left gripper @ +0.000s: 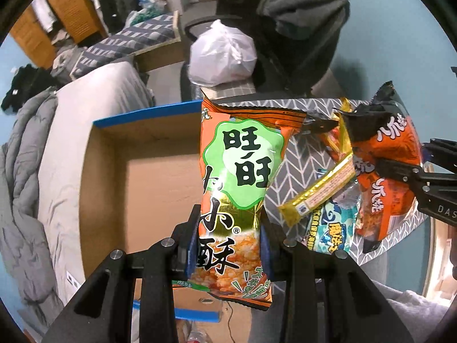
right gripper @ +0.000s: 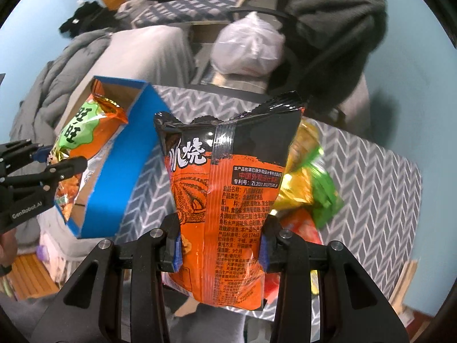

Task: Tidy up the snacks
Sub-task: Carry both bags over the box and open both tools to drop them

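Observation:
My left gripper (left gripper: 230, 228) is shut on an orange-and-green rice cracker bag (left gripper: 242, 177), held upright over the cardboard box with blue rim (left gripper: 142, 114). It also shows in the right wrist view (right gripper: 82, 134), with the left gripper (right gripper: 61, 158) over the box (right gripper: 114, 177). My right gripper (right gripper: 220, 237) is shut on an orange-and-black snack bag (right gripper: 228, 177), held above the grey chevron-patterned table (right gripper: 371, 177). In the left wrist view the right gripper (left gripper: 405, 160) holds that bag (left gripper: 382, 165) at the right.
Loose snacks lie on the table: a gold bar (left gripper: 320, 188), a blue pack (left gripper: 334, 228), yellow and green packs (right gripper: 311, 183), a red pack (right gripper: 302, 223). A white plastic bag (left gripper: 222, 57) sits on a chair behind. A bed with grey bedding (left gripper: 42, 157) lies left.

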### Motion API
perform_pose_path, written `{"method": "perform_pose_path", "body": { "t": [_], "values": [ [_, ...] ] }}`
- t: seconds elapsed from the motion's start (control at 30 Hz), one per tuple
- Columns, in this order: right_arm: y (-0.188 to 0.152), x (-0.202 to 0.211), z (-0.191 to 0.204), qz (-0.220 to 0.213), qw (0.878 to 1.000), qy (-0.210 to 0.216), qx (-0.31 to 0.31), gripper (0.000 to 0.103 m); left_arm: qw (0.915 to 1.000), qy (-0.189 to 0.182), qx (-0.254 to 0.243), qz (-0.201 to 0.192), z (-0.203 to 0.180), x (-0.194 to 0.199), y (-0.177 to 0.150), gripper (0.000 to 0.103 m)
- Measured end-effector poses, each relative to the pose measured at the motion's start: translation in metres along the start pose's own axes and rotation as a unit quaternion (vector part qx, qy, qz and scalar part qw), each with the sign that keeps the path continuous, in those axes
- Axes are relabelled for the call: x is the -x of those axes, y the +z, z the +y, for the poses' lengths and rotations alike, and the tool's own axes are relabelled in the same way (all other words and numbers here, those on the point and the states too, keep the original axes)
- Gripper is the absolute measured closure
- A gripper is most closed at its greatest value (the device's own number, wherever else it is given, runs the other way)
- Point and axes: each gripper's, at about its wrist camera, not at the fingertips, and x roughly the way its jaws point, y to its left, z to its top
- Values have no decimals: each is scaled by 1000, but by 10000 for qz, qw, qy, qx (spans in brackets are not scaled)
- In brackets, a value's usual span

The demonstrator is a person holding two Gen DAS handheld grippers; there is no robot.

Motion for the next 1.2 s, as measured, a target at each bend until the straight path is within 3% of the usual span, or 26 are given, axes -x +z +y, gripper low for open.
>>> {"method": "perform_pose_path", "body": {
  "t": [0.6,1.0,1.2],
  "values": [
    [67,-51,122,119,9870,702,1441,65,9931,542,1035,13,92,0,-26,68],
    [95,-93,189,384,9746,815,2052,65,9830,804,1642,174,153,-26,-42,68],
    [101,-120,209,599,9719,822,2121,65,9810,879,1701,298,169,-46,-46,68]
  ]
}}
